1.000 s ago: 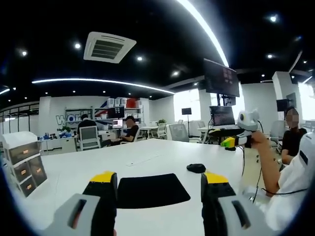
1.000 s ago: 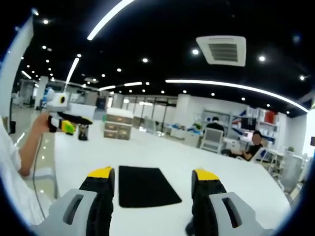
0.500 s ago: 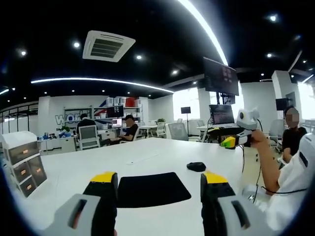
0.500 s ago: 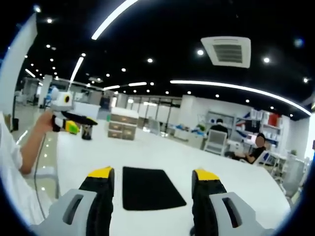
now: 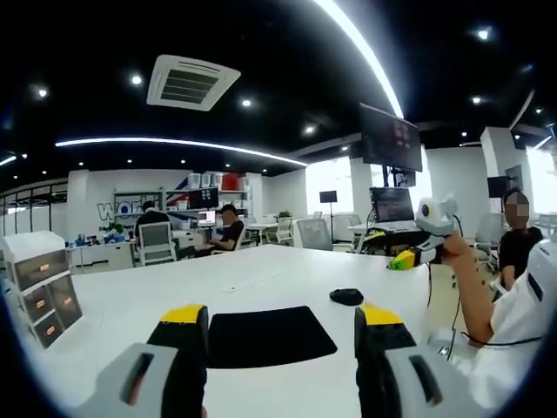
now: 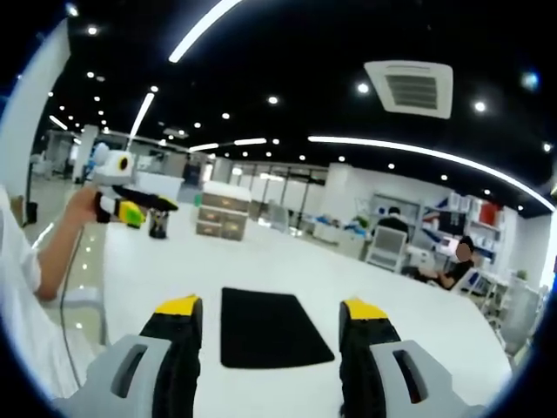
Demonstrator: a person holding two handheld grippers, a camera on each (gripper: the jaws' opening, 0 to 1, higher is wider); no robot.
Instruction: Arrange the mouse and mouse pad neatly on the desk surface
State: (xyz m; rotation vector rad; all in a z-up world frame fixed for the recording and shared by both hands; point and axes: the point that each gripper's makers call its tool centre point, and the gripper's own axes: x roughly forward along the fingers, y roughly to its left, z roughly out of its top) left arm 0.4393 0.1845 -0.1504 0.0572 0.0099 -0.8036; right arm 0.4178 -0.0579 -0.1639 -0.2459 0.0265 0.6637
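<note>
A black mouse pad [image 5: 270, 335] lies flat on the white desk [image 5: 130, 305], seen between my left gripper's jaws. The black mouse [image 5: 347, 297] sits on the desk just beyond the pad's far right corner, apart from it. My left gripper [image 5: 283, 315] is open above the near desk edge, holding nothing. In the right gripper view the same pad [image 6: 271, 326] lies between the jaws of my right gripper [image 6: 271, 306], which is open and holds nothing. Each gripper also appears raised in a hand in the other view: the right gripper [image 5: 419, 246], the left gripper [image 6: 122, 202].
A small white drawer unit [image 5: 39, 287] [image 6: 220, 222] stands at one desk end, with a dark cup [image 6: 158, 225] near it. Monitors [image 5: 392, 139] hang beyond the far corner. People sit at desks behind [image 5: 231, 228], and a person [image 5: 520, 239] at the right.
The right gripper view has drifted slightly, so the pad sits a little further right in it. In the left gripper view the raised right gripper has shifted slightly. Pad and mouse have not moved.
</note>
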